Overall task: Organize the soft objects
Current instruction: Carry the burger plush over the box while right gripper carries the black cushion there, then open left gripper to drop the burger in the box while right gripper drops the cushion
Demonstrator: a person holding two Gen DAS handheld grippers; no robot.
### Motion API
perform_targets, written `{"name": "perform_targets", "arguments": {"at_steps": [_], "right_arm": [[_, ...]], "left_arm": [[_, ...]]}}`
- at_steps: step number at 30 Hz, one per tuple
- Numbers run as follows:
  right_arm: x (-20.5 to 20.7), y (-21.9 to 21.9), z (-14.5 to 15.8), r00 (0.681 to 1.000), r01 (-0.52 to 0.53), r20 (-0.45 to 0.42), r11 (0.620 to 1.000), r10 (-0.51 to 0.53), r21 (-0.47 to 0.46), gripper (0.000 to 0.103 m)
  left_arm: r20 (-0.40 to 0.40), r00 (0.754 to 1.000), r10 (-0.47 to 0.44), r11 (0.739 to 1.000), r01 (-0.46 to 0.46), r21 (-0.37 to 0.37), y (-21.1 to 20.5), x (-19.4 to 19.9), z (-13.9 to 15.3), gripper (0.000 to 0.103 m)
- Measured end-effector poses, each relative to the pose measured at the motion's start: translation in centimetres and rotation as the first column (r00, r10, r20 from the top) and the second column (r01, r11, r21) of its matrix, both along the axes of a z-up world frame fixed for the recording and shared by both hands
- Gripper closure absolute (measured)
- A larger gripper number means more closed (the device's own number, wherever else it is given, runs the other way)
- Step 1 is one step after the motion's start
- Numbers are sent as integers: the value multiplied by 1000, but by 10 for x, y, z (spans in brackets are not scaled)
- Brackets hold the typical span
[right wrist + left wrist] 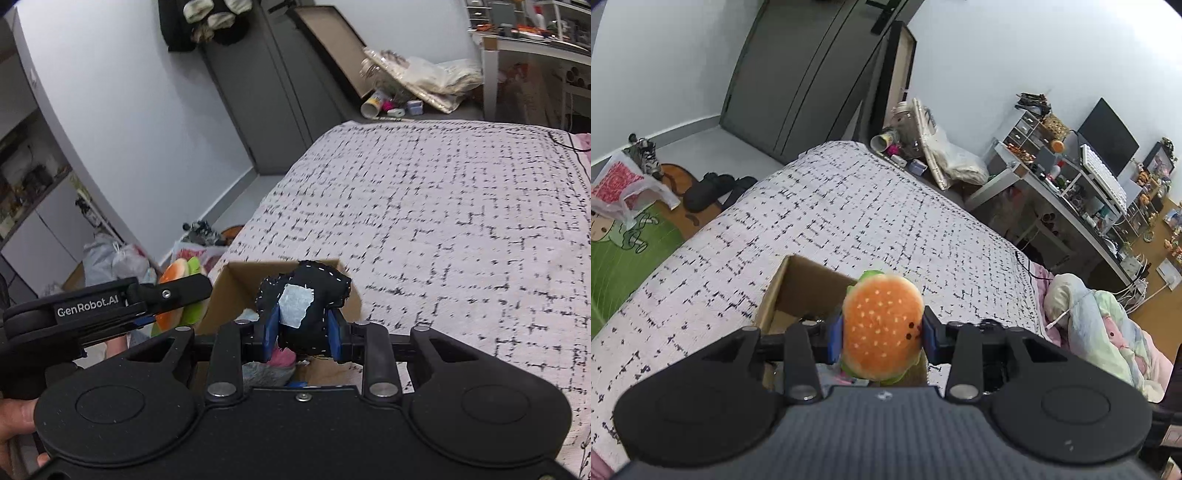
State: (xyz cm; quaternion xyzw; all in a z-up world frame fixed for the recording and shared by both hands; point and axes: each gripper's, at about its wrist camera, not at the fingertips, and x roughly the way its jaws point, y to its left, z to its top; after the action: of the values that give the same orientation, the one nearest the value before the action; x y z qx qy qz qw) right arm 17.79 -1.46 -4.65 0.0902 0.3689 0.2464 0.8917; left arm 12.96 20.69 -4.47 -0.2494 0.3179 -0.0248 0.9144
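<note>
My left gripper (882, 332) is shut on a plush hamburger (882, 325) with an orange bun and green lettuce, held above an open cardboard box (798, 284) on the bed. My right gripper (302, 328) is shut on a black stitched soft toy (306, 306) with a pale patch, held over the same box (236, 284). The left gripper with the hamburger (177, 280) shows at the left of the right wrist view, beside the box. Pink and grey soft things (273, 365) lie inside the box under the black toy.
The box stands on a bed with a white, black-flecked cover (849, 206). A crumpled quilt (1108, 332) lies at the right. Slippers (713, 188), bags and a green rug (624, 258) are on the floor. A cluttered desk (1071, 192) stands beyond the bed.
</note>
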Motion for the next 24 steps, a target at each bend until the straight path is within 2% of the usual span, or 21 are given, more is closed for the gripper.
{"name": "perform_targets", "arguments": {"at_steps": [6,10,12,18,24], "right_arm": [[0,21,-9,1000,-14,-23,999,14,-29,75],[1,30,-18,999,-15,-45,998,13,-57,70],[1,32,-22,998,-22,-58,998,19,-54,60],[1,23,-23,998,-11,-68,999,8,-45,44],[5,6,-20,997,5,-77,1000,-5,-8,41]], "left_arm": [[-8,1000,7,1000,-7,6,3,-2,-3,63],[-15,1000,18,1000,-18,-3,7,-3,-5,63],[-16,1000,20,1000,-20,0,7,-2,-5,63],[-15,1000,12,1000,-12,14,3,0,-5,62],[-31,1000,-1,1000,2,24,-5,7,-9,62]]}}
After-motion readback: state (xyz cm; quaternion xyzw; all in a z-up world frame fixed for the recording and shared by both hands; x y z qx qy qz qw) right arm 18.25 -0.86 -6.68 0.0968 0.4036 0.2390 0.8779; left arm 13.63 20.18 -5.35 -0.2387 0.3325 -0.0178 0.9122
